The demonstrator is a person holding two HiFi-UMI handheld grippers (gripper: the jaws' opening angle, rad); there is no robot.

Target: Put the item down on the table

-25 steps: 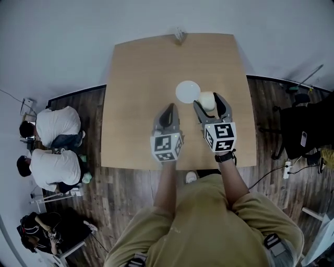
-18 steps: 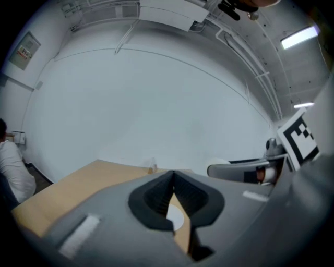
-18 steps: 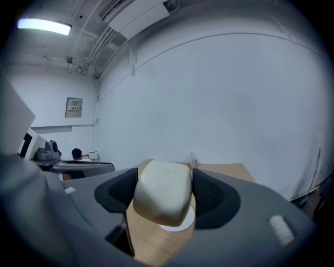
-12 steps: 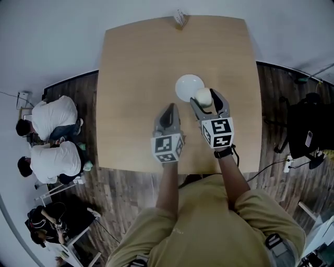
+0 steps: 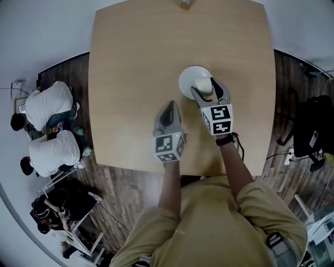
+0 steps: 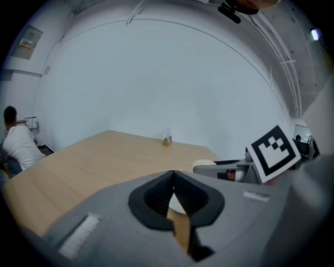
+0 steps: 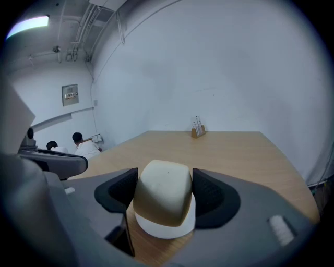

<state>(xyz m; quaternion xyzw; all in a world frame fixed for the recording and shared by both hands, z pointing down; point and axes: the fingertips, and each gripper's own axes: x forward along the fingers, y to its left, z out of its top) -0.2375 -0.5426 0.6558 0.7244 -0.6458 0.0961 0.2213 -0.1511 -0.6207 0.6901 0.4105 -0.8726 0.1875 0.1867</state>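
Note:
A cream, rounded bun-like item [image 7: 163,195] sits between the jaws of my right gripper [image 5: 207,88], which is shut on it. A white plate [image 5: 189,77] lies on the wooden table [image 5: 130,62], and the item is over its near right part. The plate's white rim [image 7: 168,228] shows right under the item; I cannot tell whether they touch. My left gripper [image 5: 168,108] hovers to the left, nearer to me, shut with nothing in it. In the left gripper view its closed jaws [image 6: 173,178] point at the table, with the right gripper [image 6: 271,155] at the right.
A small holder [image 5: 187,4] stands at the table's far edge, also in the right gripper view [image 7: 197,130]. People in white shirts [image 5: 49,104] sit on the floor at the left. Dark gear [image 5: 313,130] stands beyond the table's right edge.
The right gripper has carried the item forward and left, from beside the plate to over it. The left gripper has kept its place and stays shut.

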